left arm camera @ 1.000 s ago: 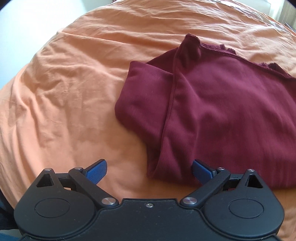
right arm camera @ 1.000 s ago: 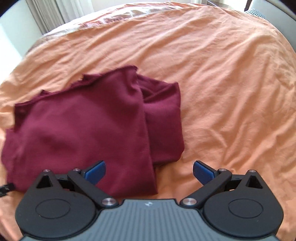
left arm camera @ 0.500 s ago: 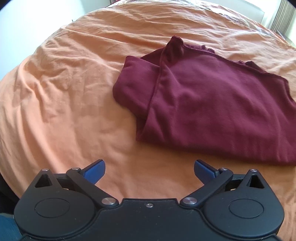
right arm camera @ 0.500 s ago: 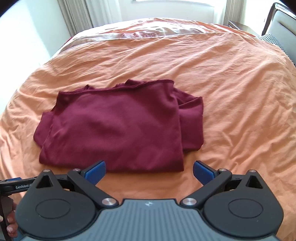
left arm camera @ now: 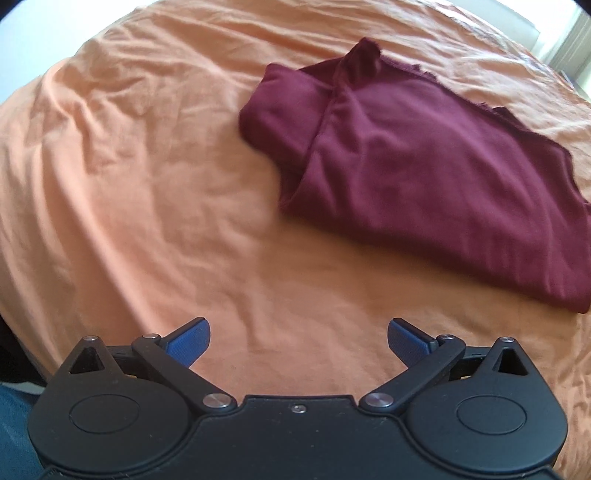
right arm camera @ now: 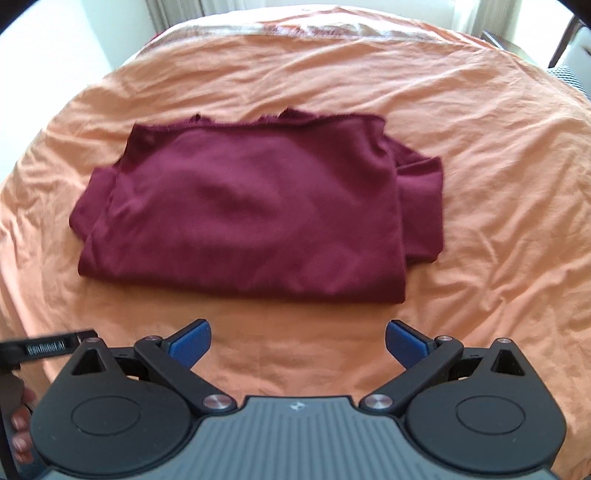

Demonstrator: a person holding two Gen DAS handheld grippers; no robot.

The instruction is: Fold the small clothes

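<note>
A dark maroon garment [left arm camera: 417,166] lies folded into a rough rectangle on the orange bed sheet [left arm camera: 147,184], with a folded sleeve part sticking out at one side. In the right wrist view the garment [right arm camera: 251,206] lies straight ahead of me. My left gripper [left arm camera: 298,339] is open and empty, held above bare sheet, with the garment ahead and to the right. My right gripper [right arm camera: 297,341] is open and empty, just short of the garment's near edge.
The wrinkled orange sheet [right arm camera: 498,147] covers the whole bed. Curtains [right arm camera: 173,9] and a window stand behind the bed's far end. Part of the left gripper tool [right arm camera: 44,347] and the person's fingers show at the lower left of the right wrist view.
Both grippers have pulled back and up from the garment, which now lies farther ahead. Both stayed open. The garment lies folded as before.
</note>
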